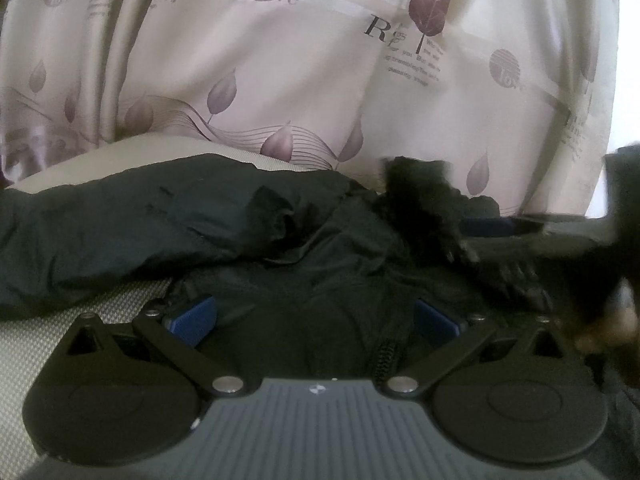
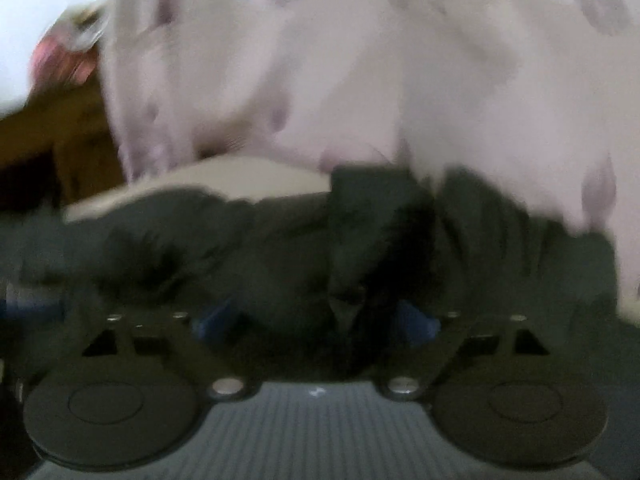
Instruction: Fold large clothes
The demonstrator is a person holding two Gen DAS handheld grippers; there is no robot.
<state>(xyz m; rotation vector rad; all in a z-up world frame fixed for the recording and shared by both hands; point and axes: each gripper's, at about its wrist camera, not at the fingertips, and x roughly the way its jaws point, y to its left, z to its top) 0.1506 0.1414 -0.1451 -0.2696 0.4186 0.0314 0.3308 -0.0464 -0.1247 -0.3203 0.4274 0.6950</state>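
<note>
The left gripper points forward and a little downward over a dark padded jacket, its blue pads spread wide. Jacket cloth with a zipper lies between the pads, but they do not visibly press on it, so it reads as open with nothing clamped. Left of that zipper a long puffy part of the jacket stretches away toward the left edge of the view. Right of the zipper sits a tuft of black fur trim, and further right the other gripper comes in as a dark blur with one blue pad showing, low over the cloth.

In the right wrist view everything is smeared by motion. The right gripper also tilts downward, its blue pads standing far apart. Dark jacket fabric fills the space between and beyond them; no grip on it can be made out.

The jacket lies on a pale grey woven surface, visible left of the zipper beneath the puffy part. Behind the jacket hangs a pale curtain printed with purple leaves and lettering. In the right wrist view, brown wooden furniture stands left of the curtain.
</note>
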